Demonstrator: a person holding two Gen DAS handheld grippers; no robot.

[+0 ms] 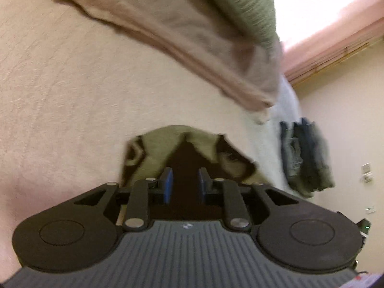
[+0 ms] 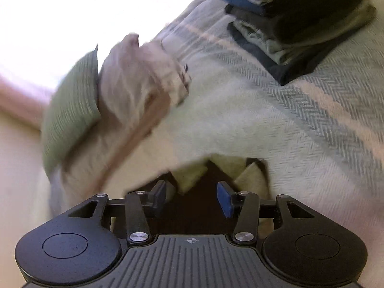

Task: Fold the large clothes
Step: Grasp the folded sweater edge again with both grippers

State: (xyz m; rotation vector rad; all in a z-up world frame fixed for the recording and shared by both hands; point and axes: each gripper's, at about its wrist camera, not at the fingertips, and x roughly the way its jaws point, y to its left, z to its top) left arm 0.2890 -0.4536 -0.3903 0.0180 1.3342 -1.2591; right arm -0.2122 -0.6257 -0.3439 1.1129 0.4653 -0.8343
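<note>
A folded garment (image 1: 153,153) in olive with dark brown patches sits at my left gripper (image 1: 185,186). Its blue pads stand a little apart with the dark cloth filling the gap, so the grip looks shut on a thick fold. The same garment (image 2: 189,175) shows in the right wrist view. There my right gripper (image 2: 193,196) has its pads wider apart, also with dark cloth packed between them. The rest of the garment is hidden under both grippers. The background is blurred.
A crumpled beige garment (image 1: 192,36) (image 2: 134,79) lies on the bed (image 1: 60,84) against a green pillow (image 1: 247,0) (image 2: 69,100). A stack of folded clothes (image 2: 295,16) rests on the herringbone blanket (image 2: 288,120). Jeans (image 1: 304,156) hang by the wall.
</note>
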